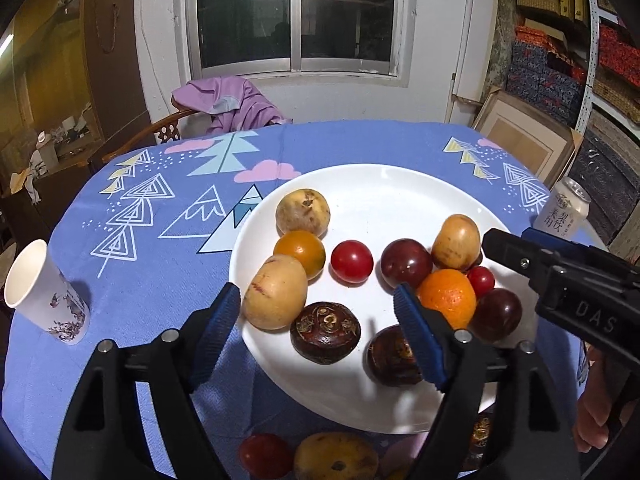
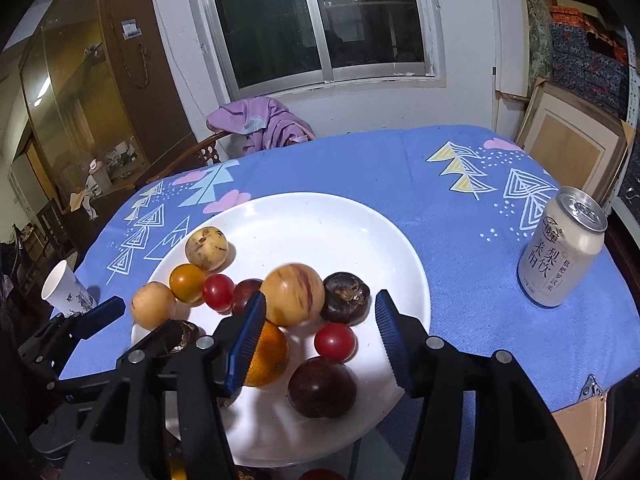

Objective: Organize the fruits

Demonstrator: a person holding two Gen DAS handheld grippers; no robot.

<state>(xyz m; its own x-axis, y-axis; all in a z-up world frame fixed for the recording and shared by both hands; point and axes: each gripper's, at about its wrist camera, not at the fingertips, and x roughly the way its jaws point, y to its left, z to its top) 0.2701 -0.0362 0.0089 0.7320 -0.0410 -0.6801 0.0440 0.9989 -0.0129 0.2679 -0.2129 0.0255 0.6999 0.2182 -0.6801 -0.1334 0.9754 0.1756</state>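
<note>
Glossy plate (image 1: 384, 188), matt cloth (image 1: 160, 280), perhaps metal can (image 2: 562, 254)

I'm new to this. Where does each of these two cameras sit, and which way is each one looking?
Left wrist view: sits on the left gripper, looking forward and down past its open jaws at the white plate of fruit; the right gripper and a hand show at right.
Right wrist view: sits on the right gripper, jaws open over the same plate; the left gripper shows at left.
Shared: plate, orange, paper cup, can, blue tablecloth, window.
</note>
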